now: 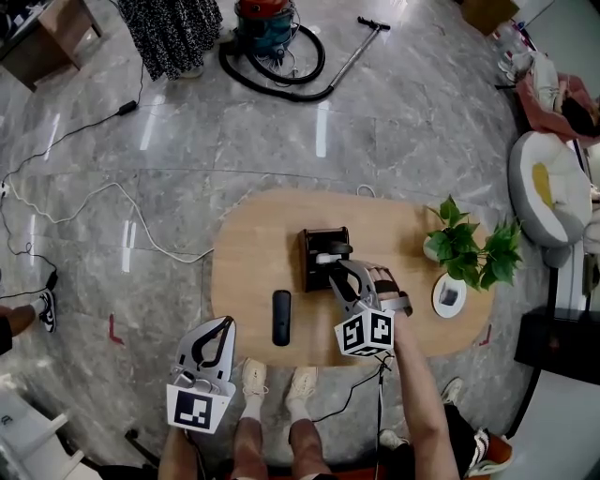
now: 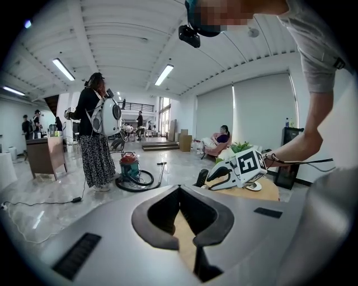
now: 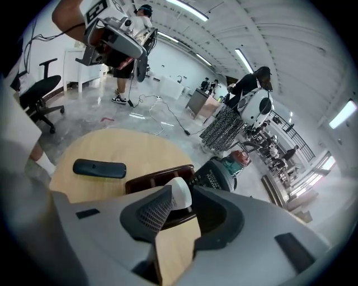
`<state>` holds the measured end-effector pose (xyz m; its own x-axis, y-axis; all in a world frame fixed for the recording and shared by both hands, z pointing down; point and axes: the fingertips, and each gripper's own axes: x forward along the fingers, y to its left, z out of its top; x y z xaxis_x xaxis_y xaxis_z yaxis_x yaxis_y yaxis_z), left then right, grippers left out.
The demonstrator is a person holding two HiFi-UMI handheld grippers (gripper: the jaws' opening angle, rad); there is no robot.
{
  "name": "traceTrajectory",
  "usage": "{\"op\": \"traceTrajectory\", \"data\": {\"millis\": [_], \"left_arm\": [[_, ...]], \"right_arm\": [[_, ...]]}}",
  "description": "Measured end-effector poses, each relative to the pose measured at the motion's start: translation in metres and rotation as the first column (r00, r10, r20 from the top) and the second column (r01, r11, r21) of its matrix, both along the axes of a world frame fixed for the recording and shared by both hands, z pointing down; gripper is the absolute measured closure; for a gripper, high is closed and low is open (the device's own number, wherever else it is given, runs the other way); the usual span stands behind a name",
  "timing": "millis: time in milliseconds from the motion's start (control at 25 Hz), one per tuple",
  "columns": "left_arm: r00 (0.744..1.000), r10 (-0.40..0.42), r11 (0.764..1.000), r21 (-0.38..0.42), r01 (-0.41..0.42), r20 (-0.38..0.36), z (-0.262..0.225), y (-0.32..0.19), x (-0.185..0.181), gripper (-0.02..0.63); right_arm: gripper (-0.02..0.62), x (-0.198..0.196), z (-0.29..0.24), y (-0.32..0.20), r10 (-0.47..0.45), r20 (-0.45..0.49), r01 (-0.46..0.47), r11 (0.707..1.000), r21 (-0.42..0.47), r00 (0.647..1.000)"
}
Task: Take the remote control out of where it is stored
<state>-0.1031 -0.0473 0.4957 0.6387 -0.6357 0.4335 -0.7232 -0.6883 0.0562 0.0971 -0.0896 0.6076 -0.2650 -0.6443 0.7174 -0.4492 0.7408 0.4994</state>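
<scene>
A dark wooden holder (image 1: 311, 253) (image 3: 156, 177) stands in the middle of the oval wooden table (image 1: 253, 244). A white remote (image 3: 180, 192) (image 1: 327, 258) and a black remote (image 3: 215, 174) stick up out of it. My right gripper (image 1: 330, 260) (image 3: 187, 201) is at the holder, open, with the white remote's top between its jaws, beside the left pad. Another black remote (image 1: 281, 317) (image 3: 99, 168) lies flat on the table near the front edge. My left gripper (image 1: 225, 323) (image 2: 179, 190) hangs off the table's front left, shut and empty.
A potted plant (image 1: 469, 246) and a small round white dish (image 1: 449, 295) stand at the table's right end. A vacuum cleaner (image 1: 267, 28) with its hose lies on the floor behind the table, where a person with a backpack (image 2: 95, 134) stands. Cables (image 1: 94, 202) run across the floor at left.
</scene>
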Motion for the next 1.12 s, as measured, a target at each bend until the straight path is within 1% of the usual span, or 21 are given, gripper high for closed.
{"op": "traceTrajectory", "data": {"millis": [280, 640, 960, 1120], "left_arm": [[1.0, -0.019, 1.0, -0.002, 0.019, 0.0, 0.0, -0.003, -0.011, 0.601], [1.0, -0.031, 0.999, 0.011, 0.031, 0.0, 0.001, -0.006, -0.02, 0.601], [0.999, -0.038, 0.999, 0.005, 0.038, 0.008, 0.001, -0.006, -0.025, 0.601], [0.999, -0.041, 0.999, -0.001, 0.041, 0.006, 0.001, -0.005, -0.024, 0.601]], "right_arm": [[0.457, 0.002, 0.016, -0.013, -0.02, -0.055, 0.016, 0.998, -0.063, 0.998], [0.456, 0.001, 0.027, -0.019, -0.048, -0.089, 0.04, 0.995, -0.093, 0.995], [0.456, -0.003, 0.031, -0.021, -0.05, -0.064, 0.041, 0.99, -0.132, 0.997], [0.456, -0.003, 0.031, -0.021, -0.055, -0.067, 0.046, 0.99, -0.136, 0.996]]}}
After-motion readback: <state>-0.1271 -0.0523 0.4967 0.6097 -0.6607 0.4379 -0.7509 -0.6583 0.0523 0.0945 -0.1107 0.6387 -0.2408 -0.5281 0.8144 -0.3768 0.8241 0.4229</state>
